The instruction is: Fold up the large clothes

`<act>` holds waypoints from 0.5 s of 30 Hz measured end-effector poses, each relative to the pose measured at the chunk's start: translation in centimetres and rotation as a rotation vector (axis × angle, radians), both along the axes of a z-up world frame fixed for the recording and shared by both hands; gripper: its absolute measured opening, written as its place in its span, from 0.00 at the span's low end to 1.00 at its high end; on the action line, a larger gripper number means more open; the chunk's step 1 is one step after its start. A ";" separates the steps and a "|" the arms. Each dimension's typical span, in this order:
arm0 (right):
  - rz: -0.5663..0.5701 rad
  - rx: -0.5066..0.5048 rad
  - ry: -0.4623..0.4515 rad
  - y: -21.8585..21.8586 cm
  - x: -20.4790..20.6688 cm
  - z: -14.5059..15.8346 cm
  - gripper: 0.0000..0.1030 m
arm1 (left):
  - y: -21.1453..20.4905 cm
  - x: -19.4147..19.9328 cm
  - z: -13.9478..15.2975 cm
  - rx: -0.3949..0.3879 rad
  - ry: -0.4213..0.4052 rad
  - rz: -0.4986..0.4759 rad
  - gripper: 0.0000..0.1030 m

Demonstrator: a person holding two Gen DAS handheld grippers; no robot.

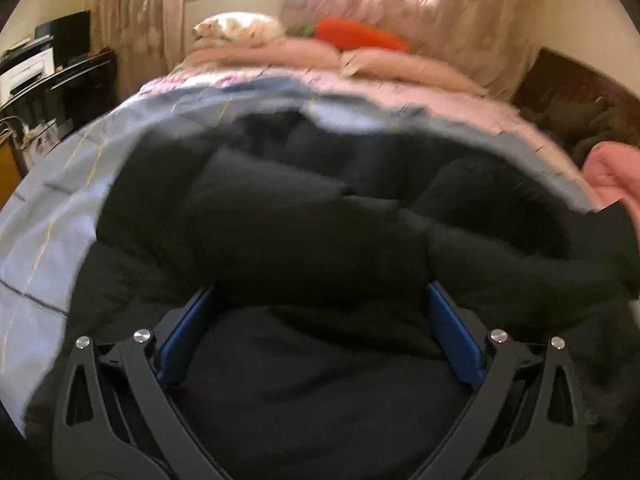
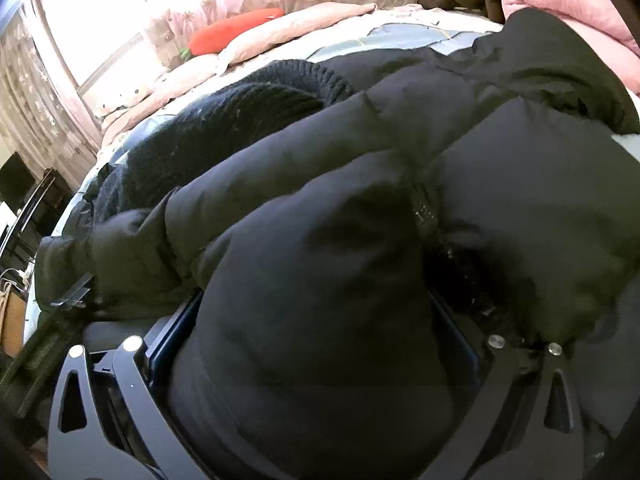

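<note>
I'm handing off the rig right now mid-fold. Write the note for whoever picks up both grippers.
Left gripper: jaws wide apart, black puffer jacket fabric lying between the blue pads; whether it grips anything cannot be told.
Right gripper: jaws also spread, with a thick bunch of the jacket filling the gap; no firm clamp visible.
Jacket lies on the bed over the light blue cover, one sleeve folded across the body. A black knitted garment lies beyond it.
Done: one sleeve appears brought in.
Left: finish folding the jacket body; the knit looks unfolded.
</note>
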State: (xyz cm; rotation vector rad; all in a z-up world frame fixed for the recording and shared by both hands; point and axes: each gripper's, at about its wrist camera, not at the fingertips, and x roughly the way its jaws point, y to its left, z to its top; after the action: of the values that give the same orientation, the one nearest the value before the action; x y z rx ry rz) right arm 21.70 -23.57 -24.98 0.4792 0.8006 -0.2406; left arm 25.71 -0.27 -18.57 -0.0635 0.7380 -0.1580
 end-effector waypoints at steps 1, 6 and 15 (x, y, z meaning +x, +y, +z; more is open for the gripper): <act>0.000 0.000 -0.003 0.1 -0.1 0.0 0.99 | 0.2 -0.5 1.7 -0.058 -0.044 0.007 0.98; -0.004 0.013 -0.020 0.1 -0.2 -0.2 0.99 | -1.5 1.3 -2.0 0.027 0.060 -0.024 0.98; -0.046 -0.034 -0.110 -6.6 -4.0 7.8 0.99 | -0.9 0.8 -2.3 0.025 -0.007 -0.019 0.98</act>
State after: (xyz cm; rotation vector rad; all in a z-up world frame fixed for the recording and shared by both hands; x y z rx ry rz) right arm 17.72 -30.16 -17.16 0.4750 0.6782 -0.2677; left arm 26.50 -1.21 -20.83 -0.0324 0.7332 -0.1669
